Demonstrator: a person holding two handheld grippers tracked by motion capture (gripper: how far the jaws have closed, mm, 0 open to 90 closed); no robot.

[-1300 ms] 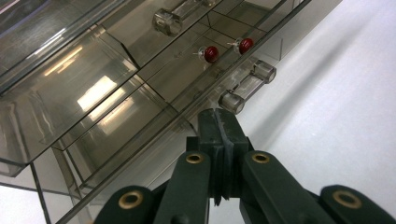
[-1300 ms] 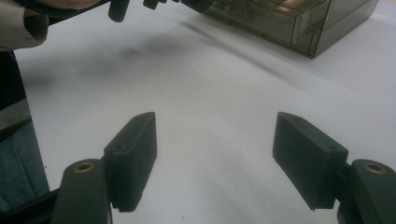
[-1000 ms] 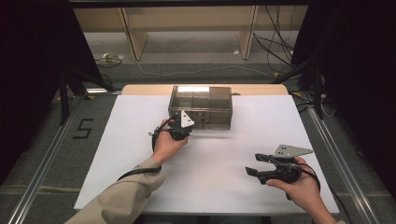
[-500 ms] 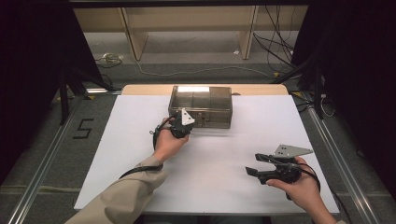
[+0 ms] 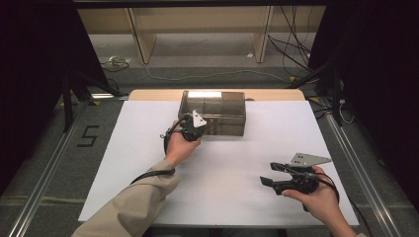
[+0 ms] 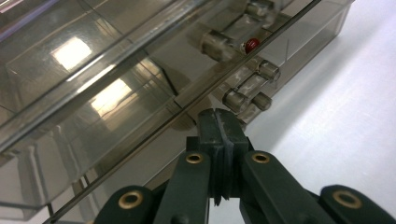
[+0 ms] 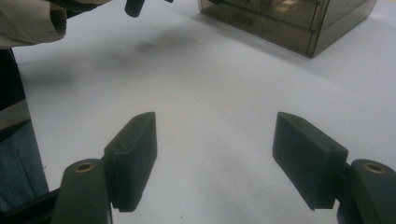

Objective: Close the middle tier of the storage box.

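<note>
A: High view first. Smoky clear plastic box (image 5: 213,112) sits at the far middle of the white tabletop (image 5: 148,163), against its back edge. Left hand-held gripper (image 5: 193,124) is right at the box's front left corner. Right hand-held gripper (image 5: 277,177) hangs well apart, near the front right, off the box.

B: Left gripper view?

A: Jaws pressed together, tips at the seam under the box's lid edge (image 6: 140,100). Nothing visibly pinched between them. Box is tinted, see-through, with divided compartments, barrel hinges or clasps (image 6: 247,88) along the seam, and a small red bit (image 6: 252,44) inside.

B: Step?

A: Looks like prying or nudging the lid. The next move likely needs a lift at that seam.

B: Right gripper view?

A: Jaws spread wide, empty, over bare tabletop; the box lies far off at the upper right (image 7: 289,21).
</note>
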